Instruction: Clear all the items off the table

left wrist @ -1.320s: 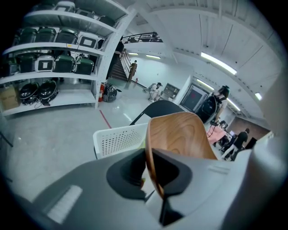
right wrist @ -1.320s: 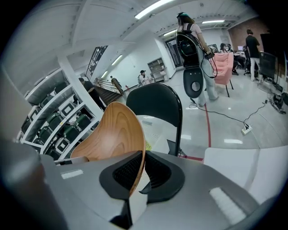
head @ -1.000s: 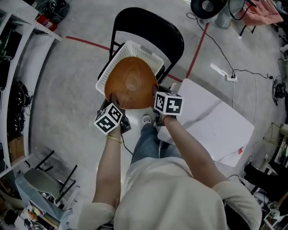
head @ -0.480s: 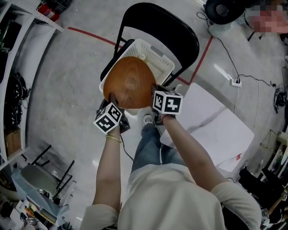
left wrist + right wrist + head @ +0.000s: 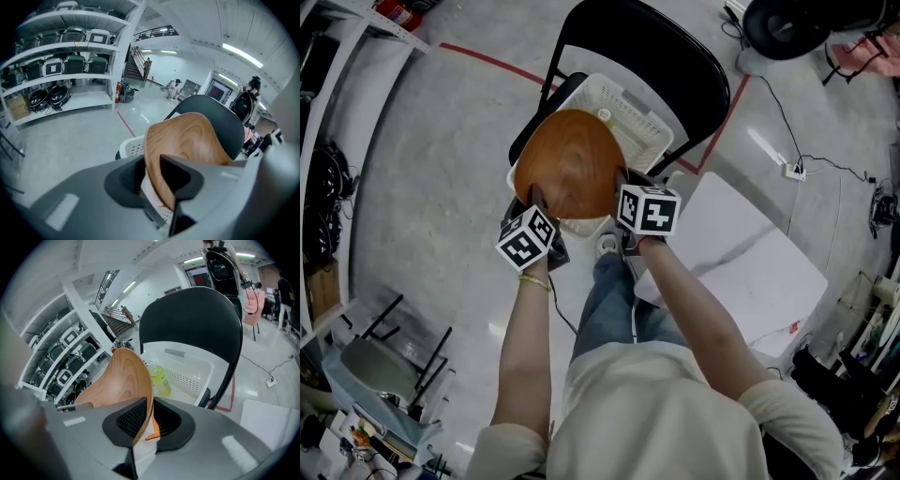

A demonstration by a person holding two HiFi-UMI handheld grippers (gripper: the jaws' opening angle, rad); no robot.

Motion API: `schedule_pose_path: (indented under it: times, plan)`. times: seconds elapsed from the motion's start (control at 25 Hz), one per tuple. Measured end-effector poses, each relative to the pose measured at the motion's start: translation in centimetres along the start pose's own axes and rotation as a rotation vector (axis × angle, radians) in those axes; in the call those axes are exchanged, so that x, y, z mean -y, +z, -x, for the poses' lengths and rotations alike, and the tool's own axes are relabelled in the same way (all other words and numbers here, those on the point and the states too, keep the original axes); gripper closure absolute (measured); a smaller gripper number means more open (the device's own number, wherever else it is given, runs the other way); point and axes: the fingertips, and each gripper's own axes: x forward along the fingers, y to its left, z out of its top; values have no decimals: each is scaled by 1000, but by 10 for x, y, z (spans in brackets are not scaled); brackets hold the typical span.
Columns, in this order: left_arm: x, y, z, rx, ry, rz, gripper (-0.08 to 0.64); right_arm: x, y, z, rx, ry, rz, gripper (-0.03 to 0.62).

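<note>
A wooden bowl hangs tilted over a white plastic basket that stands on a black chair. My left gripper is at the bowl's near left rim. Its jaws have just been opening, and in the left gripper view the bowl's rim stands between the left gripper's jaws with a small gap on one side. My right gripper is shut on the near right rim. In the right gripper view the right gripper's pads pinch the bowl's thin wooden edge.
A yellow-green bottle lies inside the basket. A white table stands to the right of the chair. Metal shelves line the left side, with a folded chair at lower left. A cable and power strip lie on the floor.
Both grippers and the bowl have sunk and moved a little forward over the basket. The bowl now covers more of the basket's near half.
</note>
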Motion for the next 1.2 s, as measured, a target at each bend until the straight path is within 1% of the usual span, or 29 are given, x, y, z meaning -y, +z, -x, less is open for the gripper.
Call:
schedule_pose_path:
  times: [0.04,0.08,0.12,0.16,0.24,0.44,0.68,0.88,1.04,1.12,1.16,1.2]
  plan:
    - [2,-1,-1,-1,-17,-5,427,-3,0,-1,10,3,27,528]
    - [5,-1,-2,0,-33,-5,358,-6,0,-1,18,12,47,445]
    - [6,-2,-2,0,-42,-3,331,-8,-1,-1,21,22,56,412]
    - [7,-3,-2,-1,-46,-1,331,-9,-2,-1,21,28,58,430]
    - [8,-6,-1,-10,-43,-6,331,-9,-6,-1,14,26,59,445]
    - [10,-13,3,-22,-41,-30,331,-6,-12,4,9,15,58,465]
    - [16,-13,8,-17,-48,-40,351,-4,-12,11,13,2,66,471]
    - [25,-13,13,-23,-59,-73,405,-4,-10,19,24,-7,75,497]
    - [31,-8,18,-3,-68,-79,474,-8,-7,26,35,-23,92,547]
    - [34,-9,22,-5,-64,-93,511,-8,-6,31,40,-34,98,573]
    - [36,-10,23,-10,-61,-105,545,-9,-6,34,42,-37,101,591]
    - [39,-11,25,-14,-64,-118,549,-10,-6,36,43,-37,104,592]
